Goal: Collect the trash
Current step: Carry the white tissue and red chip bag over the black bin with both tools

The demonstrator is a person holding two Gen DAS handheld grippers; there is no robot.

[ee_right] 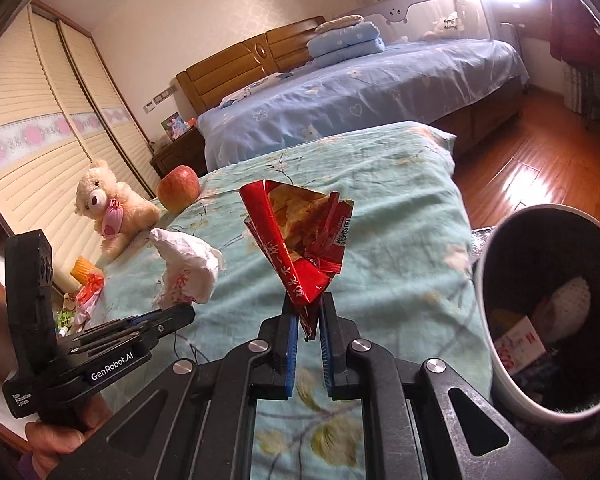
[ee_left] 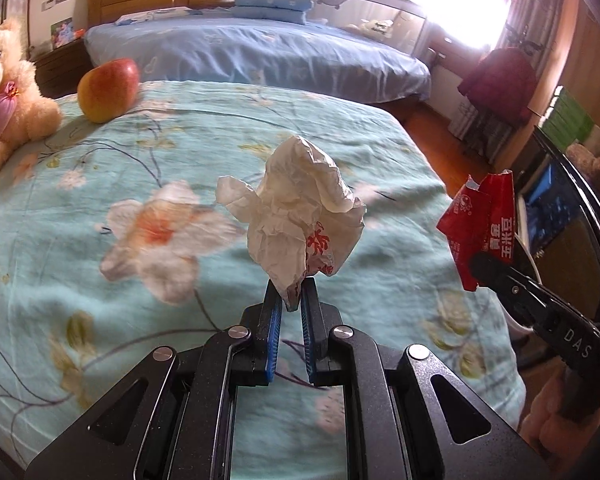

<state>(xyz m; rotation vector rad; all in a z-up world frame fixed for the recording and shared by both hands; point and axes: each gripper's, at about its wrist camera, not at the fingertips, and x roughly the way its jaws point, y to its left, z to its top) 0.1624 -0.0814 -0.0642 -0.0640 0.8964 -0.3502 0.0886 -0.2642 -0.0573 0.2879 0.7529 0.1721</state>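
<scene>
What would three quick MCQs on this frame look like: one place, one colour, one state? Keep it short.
1. Where is the bin relative to the green-quilted bed?
A. on the bed by the teddy
B. off the bed's right side
C. behind the wooden headboard

2. What colour is the snack wrapper in the right tongs?
A. red
B. green
C. black

3. What state are the left tongs in?
A. open, nothing held
B. shut on the apple
C. shut on the crumpled white paper

Key:
1 B: the bin stands beyond the right edge of the bed.
2 A: the snack wrapper in the right tongs is red.
3 C: the left tongs pinch the bottom of the crumpled white paper, lifted off the quilt.
</scene>
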